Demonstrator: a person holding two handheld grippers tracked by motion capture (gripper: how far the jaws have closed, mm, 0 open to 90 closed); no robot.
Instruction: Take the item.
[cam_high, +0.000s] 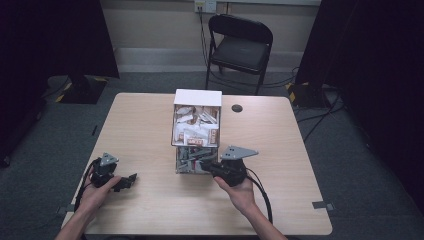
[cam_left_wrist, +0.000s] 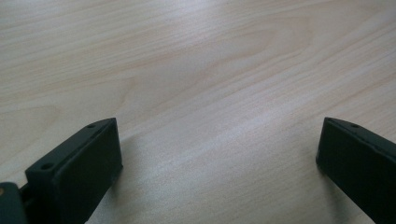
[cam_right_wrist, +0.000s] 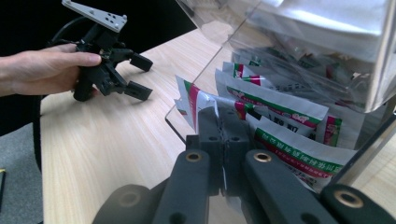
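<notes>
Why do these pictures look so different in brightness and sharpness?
High view: dim, dark at both sides, the table lit and slightly soft. Left gripper view: bright wood grain, the left gripper close and blurred, soft shadows beside its jaws. Right gripper view: the right gripper near and soft, glare on the clear box, and the sachets behind it blurred.

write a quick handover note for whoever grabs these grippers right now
Right gripper: shut on a packet in the clear box's lower bay.
Left gripper: open, holding nothing, resting on the table left of the box.
Done: packet pinched at the bay's open front.
Left: draw the packet out and set it down; the upper bay also holds packets.
</notes>
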